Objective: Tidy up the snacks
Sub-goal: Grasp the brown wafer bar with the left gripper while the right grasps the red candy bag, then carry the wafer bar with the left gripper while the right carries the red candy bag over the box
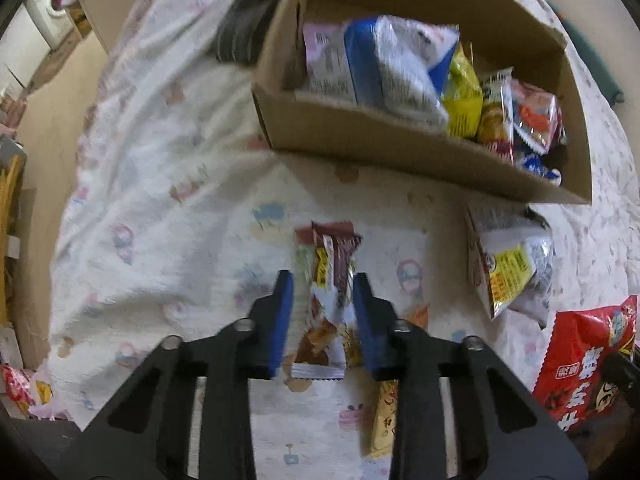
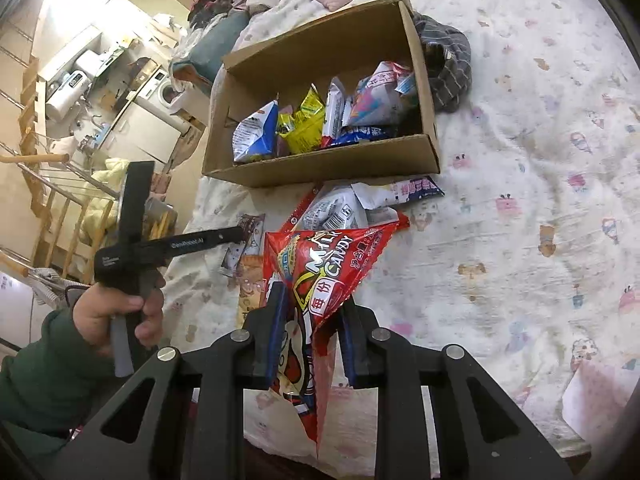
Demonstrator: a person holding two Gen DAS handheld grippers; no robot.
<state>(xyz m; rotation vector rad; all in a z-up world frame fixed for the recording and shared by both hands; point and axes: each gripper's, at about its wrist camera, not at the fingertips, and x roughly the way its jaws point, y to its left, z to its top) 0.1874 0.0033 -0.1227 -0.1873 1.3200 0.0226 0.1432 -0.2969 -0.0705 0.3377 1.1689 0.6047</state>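
A brown-and-white snack bar packet point(image 1: 324, 264) lies on the patterned bedsheet point(image 1: 160, 200). My left gripper point(image 1: 320, 280) points down over it, its blue pads pressed on both sides of the packet. In the right wrist view that gripper point(image 2: 236, 236) is held by a hand in a green sleeve point(image 2: 112, 312). My right gripper point(image 2: 312, 296) is shut on a red candy bag point(image 2: 320, 264), lifted off the sheet; the same bag point(image 1: 588, 360) shows at the right in the left wrist view. An open cardboard box point(image 1: 400, 152) point(image 2: 320, 168) beyond holds several snack bags.
Loose packets lie in front of the box point(image 2: 360, 204), among them a silver-and-yellow one point(image 1: 508, 268). A yellow packet point(image 1: 384, 416) lies under my left gripper. A grey striped cloth point(image 2: 448, 64) sits beside the box. The bed edge falls off at left toward a washing machine point(image 2: 164, 92).
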